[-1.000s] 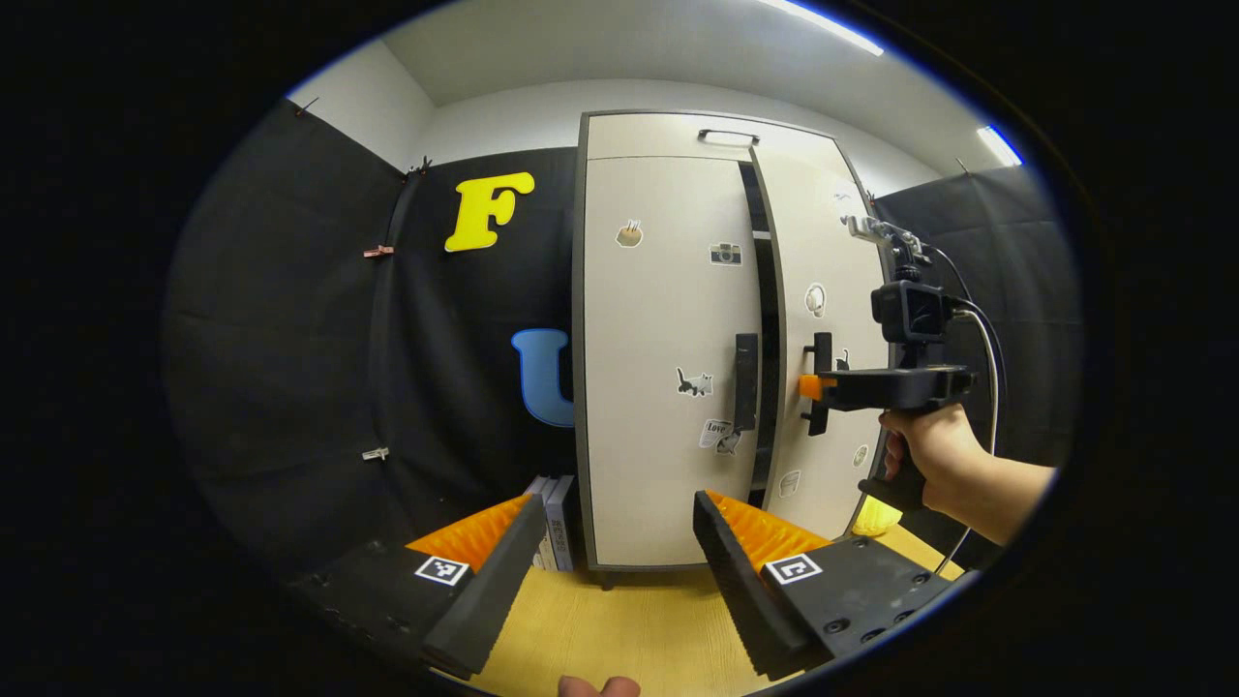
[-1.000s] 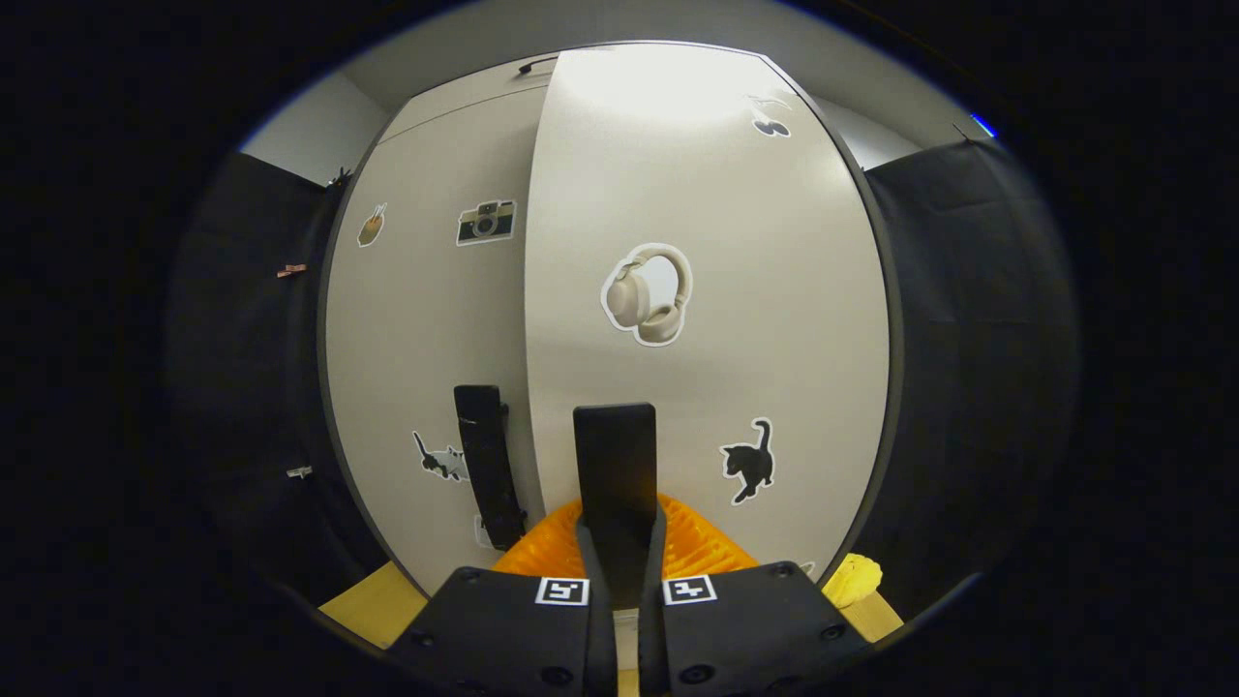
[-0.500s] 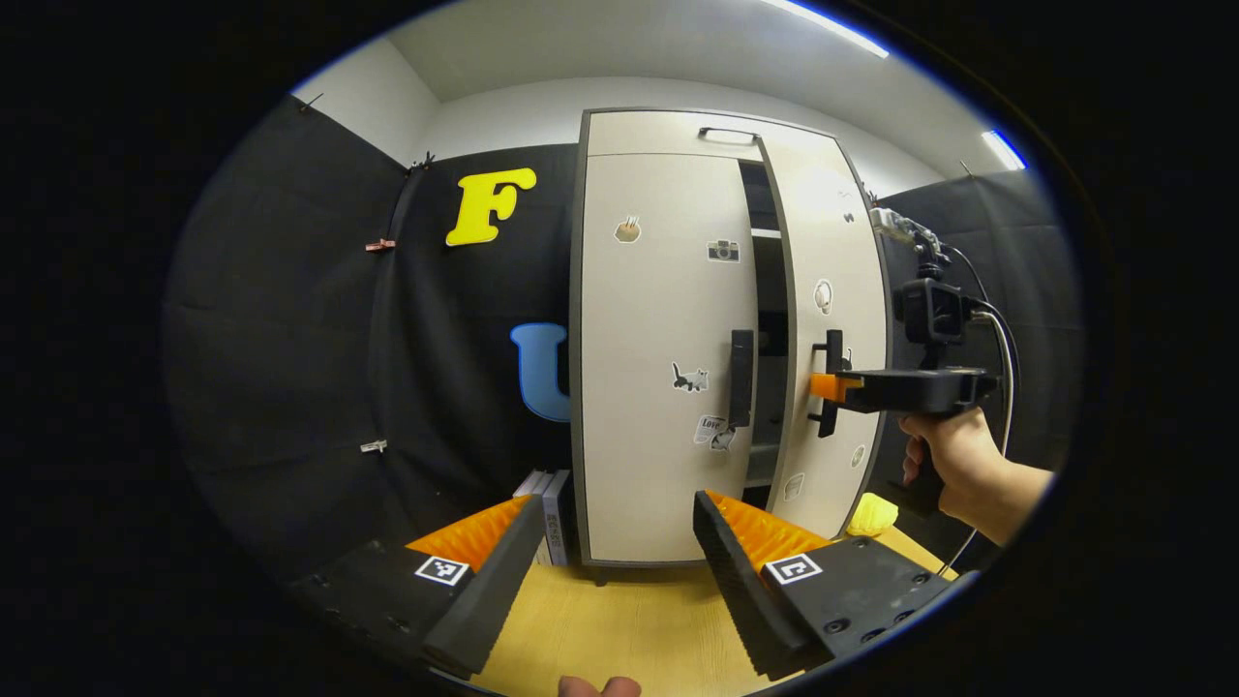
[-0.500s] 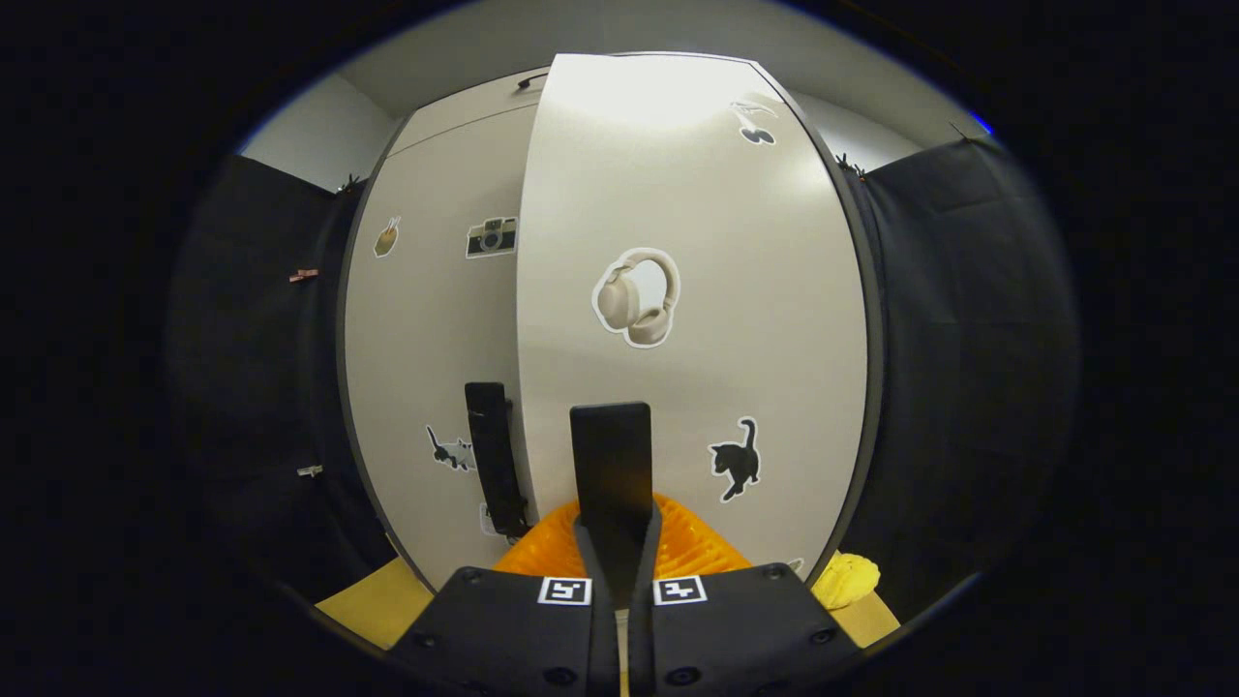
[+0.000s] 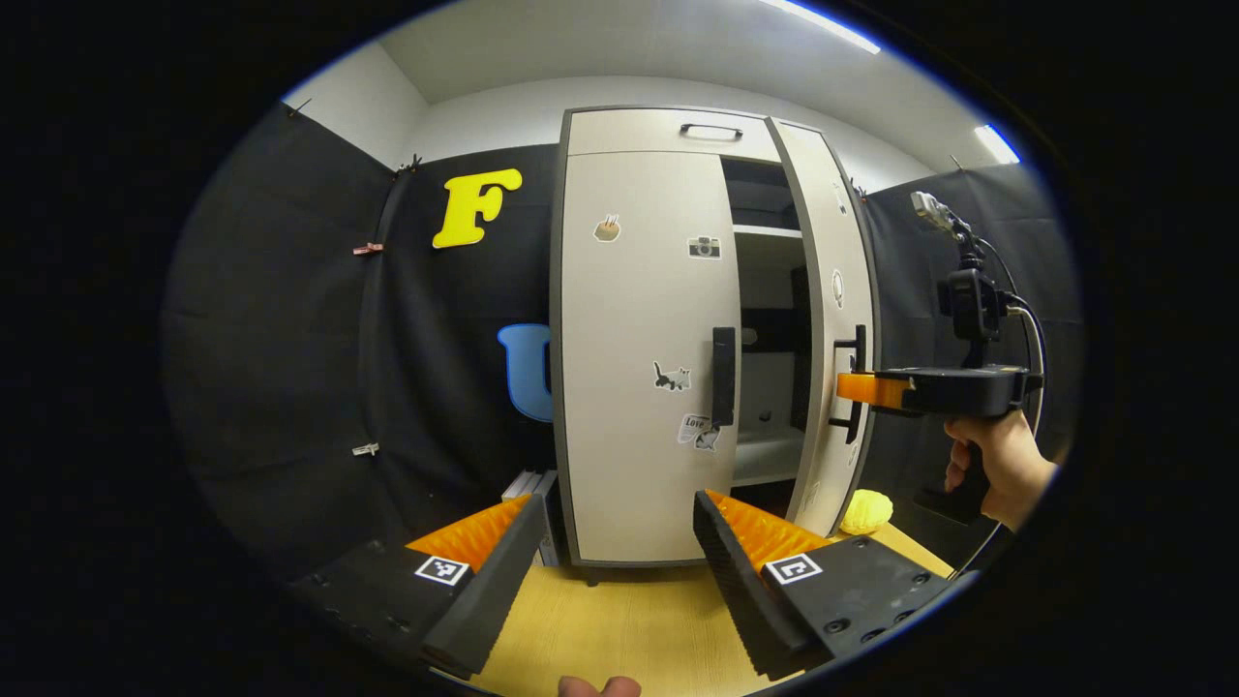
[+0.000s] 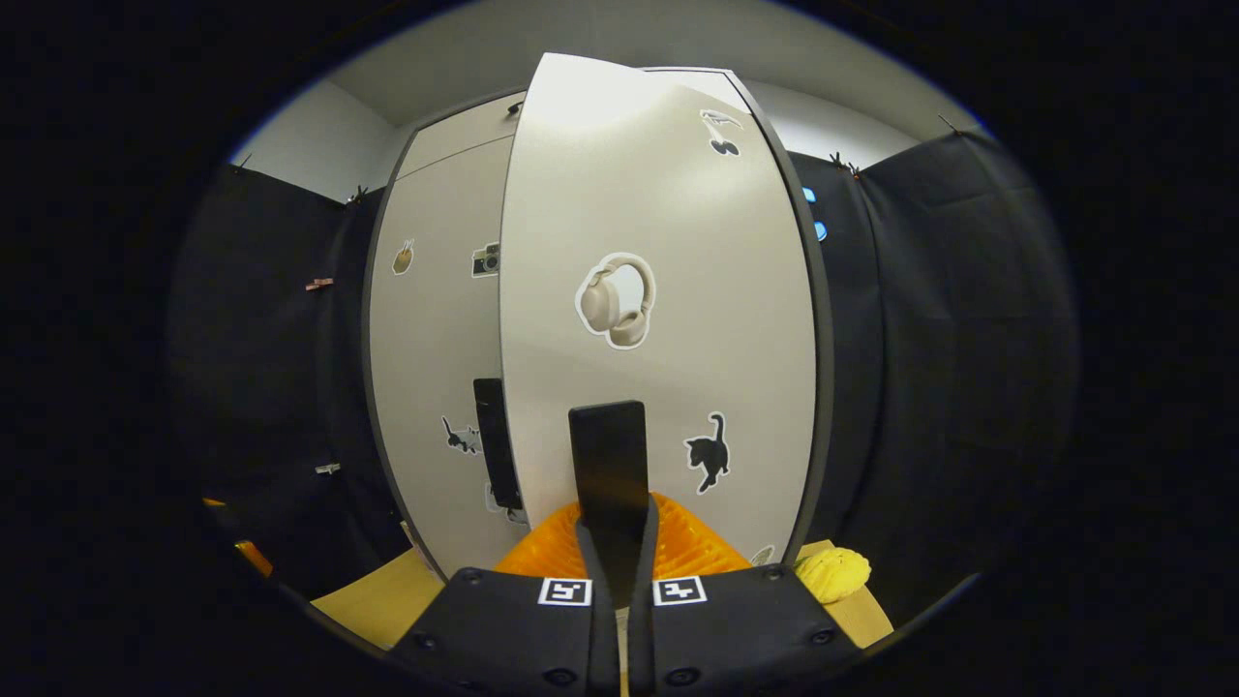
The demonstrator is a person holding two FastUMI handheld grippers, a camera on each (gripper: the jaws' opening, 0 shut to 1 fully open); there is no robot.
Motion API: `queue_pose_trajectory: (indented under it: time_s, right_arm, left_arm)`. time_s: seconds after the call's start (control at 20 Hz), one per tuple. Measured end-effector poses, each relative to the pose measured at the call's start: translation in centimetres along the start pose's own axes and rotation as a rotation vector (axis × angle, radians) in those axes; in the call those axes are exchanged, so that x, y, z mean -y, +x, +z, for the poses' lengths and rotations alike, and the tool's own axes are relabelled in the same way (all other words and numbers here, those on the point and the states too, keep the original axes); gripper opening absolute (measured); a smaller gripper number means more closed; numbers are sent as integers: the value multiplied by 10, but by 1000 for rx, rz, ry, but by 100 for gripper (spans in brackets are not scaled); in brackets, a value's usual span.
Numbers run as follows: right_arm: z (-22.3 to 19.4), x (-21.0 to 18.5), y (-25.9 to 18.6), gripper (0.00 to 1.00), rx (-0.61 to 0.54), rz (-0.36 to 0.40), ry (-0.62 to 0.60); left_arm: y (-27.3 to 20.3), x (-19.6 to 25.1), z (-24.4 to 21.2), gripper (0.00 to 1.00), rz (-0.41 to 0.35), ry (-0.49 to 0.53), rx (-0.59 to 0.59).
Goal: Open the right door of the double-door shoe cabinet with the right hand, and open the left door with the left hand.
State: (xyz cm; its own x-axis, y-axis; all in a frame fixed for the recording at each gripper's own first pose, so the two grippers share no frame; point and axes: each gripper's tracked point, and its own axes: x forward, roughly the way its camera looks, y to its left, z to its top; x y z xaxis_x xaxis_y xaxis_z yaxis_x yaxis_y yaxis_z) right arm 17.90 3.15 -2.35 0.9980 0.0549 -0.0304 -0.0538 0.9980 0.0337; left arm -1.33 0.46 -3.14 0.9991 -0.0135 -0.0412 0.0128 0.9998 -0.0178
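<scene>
The pale shoe cabinet stands ahead. Its left door (image 5: 639,358) is closed, and the black left handle (image 5: 723,376) is free. My left gripper (image 5: 615,508) hangs open in front of that door, well short of it. The right door (image 5: 834,290) is swung partly open, so the inner shelves (image 5: 765,290) show. My right gripper (image 5: 854,387), held by a hand (image 5: 997,465), is at the right handle (image 5: 852,373). In the right gripper view my right gripper (image 6: 618,528) is shut on that black right handle (image 6: 608,455), with the right door (image 6: 668,339) close ahead and the left door (image 6: 436,368) beside it.
A yellow object (image 5: 866,510) lies on the wooden surface (image 5: 619,620) at the foot of the right door, also seen as a yellow lump (image 6: 832,571). Books (image 5: 547,503) lean against the cabinet's left side. Black cloth walls close in on both sides.
The right door has swung further open, pulled by my right gripper, which has moved right and back. The cabinet's shelves have come into sight. My left gripper has barely moved.
</scene>
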Motion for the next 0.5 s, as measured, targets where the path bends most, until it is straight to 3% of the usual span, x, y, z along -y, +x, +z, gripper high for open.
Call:
queue_pose_trajectory:
  time_s: [0.5]
  right_arm:
    - [2, 28, -24, 7, 14, -45, -9]
  left_arm:
    - [1, 31, -3, 95, -49, 4, -7]
